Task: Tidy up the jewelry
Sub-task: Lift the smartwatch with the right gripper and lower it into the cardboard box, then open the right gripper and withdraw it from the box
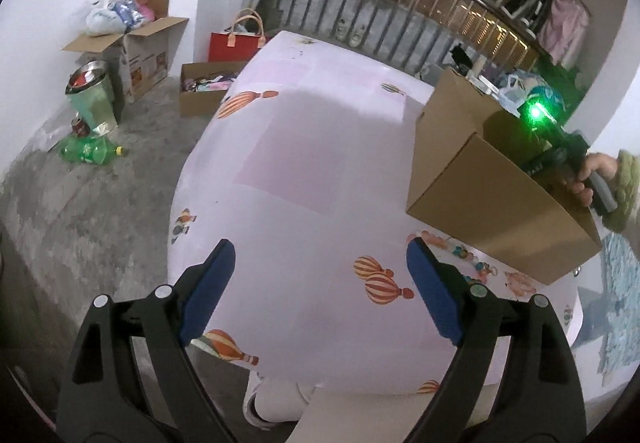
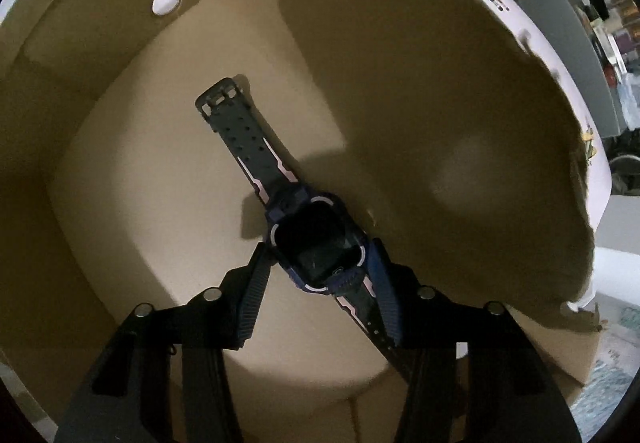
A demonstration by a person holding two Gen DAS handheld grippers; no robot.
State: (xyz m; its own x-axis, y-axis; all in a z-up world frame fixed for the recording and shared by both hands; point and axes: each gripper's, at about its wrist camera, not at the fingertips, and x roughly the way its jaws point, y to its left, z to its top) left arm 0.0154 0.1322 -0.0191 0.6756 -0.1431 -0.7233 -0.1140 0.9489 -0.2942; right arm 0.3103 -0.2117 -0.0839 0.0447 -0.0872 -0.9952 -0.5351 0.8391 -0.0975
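**Operator:** Left gripper (image 1: 320,279) status: blue pads (image 1: 210,289) stand wide apart with nothing between them; only the balloon-print tablecloth (image 1: 304,163) lies below the gap; a string of coloured beads (image 1: 464,255) lies just beyond the right-hand pad, against the foot of the cardboard box (image 1: 480,199).

**Inspector:** Confirm the position of that box relative to the left fingers.

**Operator:** Ahead and to the right of them, on the table; the right gripper's body (image 1: 560,147), with a green light showing, reaches down into its open top; a hand (image 1: 592,175) in a green sleeve holds its handle.

**Inspector:** Right gripper (image 2: 320,271) status?

**Operator:** Partly open, pointing down inside the box; a dark blue smartwatch (image 2: 316,239) sits between the fingertips; its case touches the right-hand pad (image 2: 384,299); whether the left-hand pad still contacts it cannot be told; a grip cannot be confirmed.

**Inspector:** Watch orientation?

**Operator:** Screen facing the camera; one strap runs away from the fingers, up and to the left across the box floor (image 2: 160,203); the other strap passes back along the right-hand finger.
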